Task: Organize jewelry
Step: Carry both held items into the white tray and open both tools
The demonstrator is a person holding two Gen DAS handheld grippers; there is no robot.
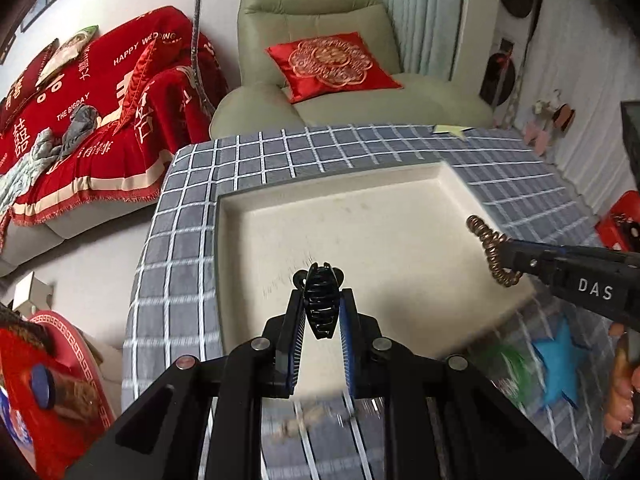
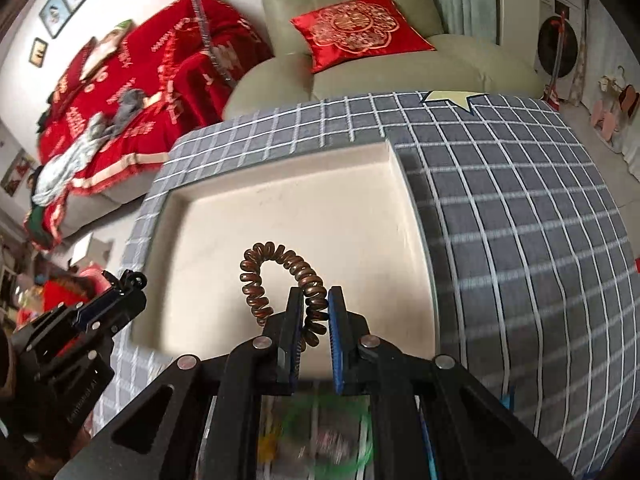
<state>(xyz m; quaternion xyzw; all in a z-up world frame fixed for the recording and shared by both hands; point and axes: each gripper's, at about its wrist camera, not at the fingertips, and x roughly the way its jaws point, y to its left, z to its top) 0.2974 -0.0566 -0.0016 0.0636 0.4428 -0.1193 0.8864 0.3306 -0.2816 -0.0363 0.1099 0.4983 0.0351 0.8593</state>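
Note:
A cream square tray [image 1: 248,216] [image 2: 188,208] lies on the grey checked tablecloth. My left gripper [image 1: 320,300] is shut on a black claw hair clip [image 1: 320,304] and holds it over the tray's near part. My right gripper [image 2: 314,300] is shut on a brown spiral hair tie [image 2: 276,276] and holds it over the tray's near edge. In the left wrist view the right gripper [image 1: 508,258] comes in from the right with the spiral tie [image 1: 490,248] over the tray's right edge. In the right wrist view the left gripper [image 2: 124,284] is at the tray's left side.
The grey checked tablecloth [image 1: 180,280] [image 2: 520,240] covers a small table. A blue star [image 1: 560,364], a blurred green ring [image 2: 332,436] and other small items lie near the front edge. A pale star [image 2: 452,98] lies at the far edge. A green armchair [image 1: 320,20] and a red-covered sofa [image 1: 100,120] stand behind.

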